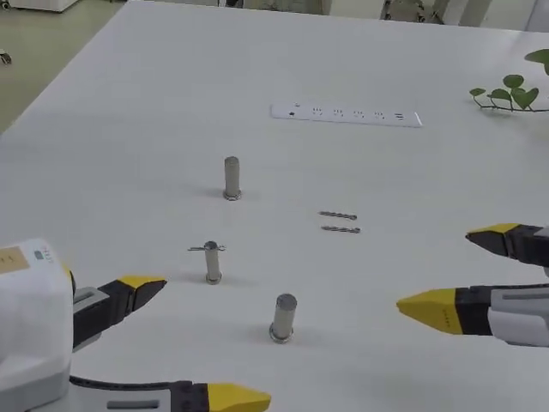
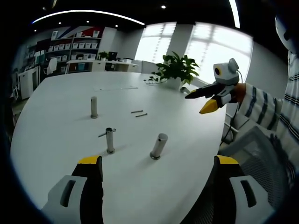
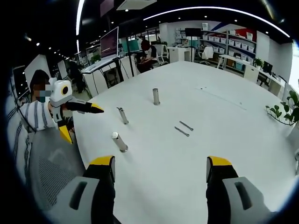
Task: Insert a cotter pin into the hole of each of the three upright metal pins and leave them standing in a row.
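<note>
**One pin of three fitted; both grippers hanging open and empty**

Head view. Three metal pins are standing upright on the white tabletop [image 1: 129, 129], running in a loose diagonal through the left-centre of the frame. The middle pin [image 1: 213, 262] is already carrying a cotter pin [image 1: 206, 248], which is passing crosswise through the hole near its top. The far pin [image 1: 232, 178], above it in the frame, and the near pin [image 1: 283, 318], below and to the right, are showing no cotter pin. By this evidence one insertion is judged done and two are left.

Two loose cotter pins [image 1: 339, 222] are lying flat and parallel, just beside each other, right of centre and well apart from all three pins.

The left gripper [image 1: 214, 340] is hanging at the lower left with its fingers [image 2: 91, 163] spread wide and gripping nothing. The right gripper [image 1: 433, 268] is entering from the right edge, likewise spread wide and empty, with the loose cotter pins near it, up and to its left.

A white power strip [image 1: 346, 115] is lying in the upper centre, and a trailing plant [image 1: 515, 90] is showing at the upper right. No brand, label or writing is legible on the pins or the power strip.
</note>
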A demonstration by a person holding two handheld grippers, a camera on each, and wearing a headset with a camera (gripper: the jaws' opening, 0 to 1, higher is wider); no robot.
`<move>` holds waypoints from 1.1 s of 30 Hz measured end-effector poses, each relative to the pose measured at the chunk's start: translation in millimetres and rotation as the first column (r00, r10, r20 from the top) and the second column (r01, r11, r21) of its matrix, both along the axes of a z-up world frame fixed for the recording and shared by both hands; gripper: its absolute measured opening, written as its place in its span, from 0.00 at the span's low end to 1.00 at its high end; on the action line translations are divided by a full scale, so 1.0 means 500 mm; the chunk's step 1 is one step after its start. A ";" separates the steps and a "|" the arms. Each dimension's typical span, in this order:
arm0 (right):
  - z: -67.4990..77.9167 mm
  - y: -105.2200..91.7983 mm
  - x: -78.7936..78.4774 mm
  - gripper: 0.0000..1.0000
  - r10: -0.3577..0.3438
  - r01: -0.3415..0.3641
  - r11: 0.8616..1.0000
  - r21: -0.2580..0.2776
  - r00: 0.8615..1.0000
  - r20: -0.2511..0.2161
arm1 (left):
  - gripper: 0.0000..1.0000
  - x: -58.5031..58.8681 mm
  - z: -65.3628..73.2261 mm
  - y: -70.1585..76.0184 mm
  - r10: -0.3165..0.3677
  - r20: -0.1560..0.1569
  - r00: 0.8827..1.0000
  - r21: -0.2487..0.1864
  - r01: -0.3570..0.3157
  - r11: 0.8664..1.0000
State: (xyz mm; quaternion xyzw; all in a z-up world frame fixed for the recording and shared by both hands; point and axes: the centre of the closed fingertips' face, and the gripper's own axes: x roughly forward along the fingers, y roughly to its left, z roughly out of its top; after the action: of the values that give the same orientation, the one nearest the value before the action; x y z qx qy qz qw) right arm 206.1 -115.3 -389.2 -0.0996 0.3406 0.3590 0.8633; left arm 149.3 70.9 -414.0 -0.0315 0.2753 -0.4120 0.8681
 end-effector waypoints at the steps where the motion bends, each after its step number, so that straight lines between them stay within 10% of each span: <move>1: -0.001 0.000 0.001 0.78 0.002 -0.002 1.000 -0.001 1.000 -0.002 | 0.98 0.000 0.001 0.000 0.000 0.000 1.000 -0.001 0.000 1.000; 33: 0.004 0.014 0.076 0.74 0.145 -0.146 0.985 -0.089 0.989 -0.011 | 0.97 -0.006 -0.002 0.014 0.018 -0.017 1.000 0.006 -0.018 1.000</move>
State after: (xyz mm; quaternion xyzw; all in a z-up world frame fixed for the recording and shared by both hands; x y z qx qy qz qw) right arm 244.1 -108.3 -387.0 -0.1621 0.3503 0.4055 0.8286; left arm 146.2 77.9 -415.1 -0.0351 0.2836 -0.4032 0.8693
